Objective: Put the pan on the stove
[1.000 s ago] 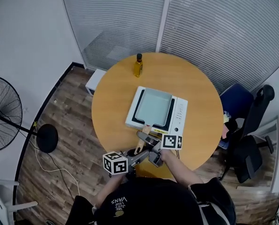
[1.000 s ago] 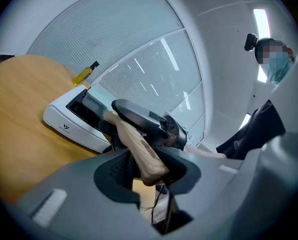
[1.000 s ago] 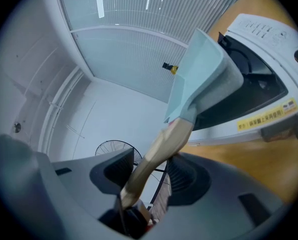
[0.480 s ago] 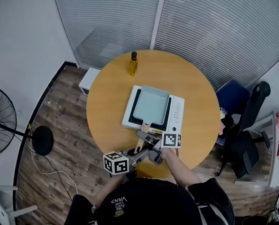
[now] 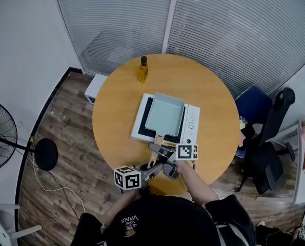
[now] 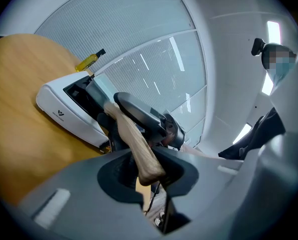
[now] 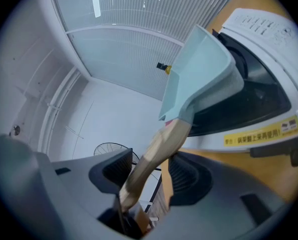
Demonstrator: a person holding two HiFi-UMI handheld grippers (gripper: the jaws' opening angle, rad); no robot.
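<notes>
A pale blue-green rectangular pan (image 5: pixel 165 114) sits on the white induction stove (image 5: pixel 194 124) in the middle of the round wooden table (image 5: pixel 116 111). Its wooden handle (image 5: pixel 155 157) points toward me over the stove's front edge. My right gripper (image 5: pixel 160 154) straddles the handle (image 7: pixel 159 154) partway along; its jaws are opening, with the handle between them. My left gripper (image 5: pixel 151 169) is at the handle's tip (image 6: pixel 141 159); its jaws are closing around it, and a gap still shows on one side. The right gripper view shows the pan (image 7: pixel 201 69) resting on the stove's dark glass.
An oil bottle (image 5: pixel 142 69) stands at the table's far edge. A blue office chair (image 5: pixel 260 119) is to the right, and a standing fan (image 5: pixel 1 140) is on the floor at the left. Glass walls with blinds close off the back.
The head view has drifted slightly. The pan stays on the stove and both grippers stay at the handle.
</notes>
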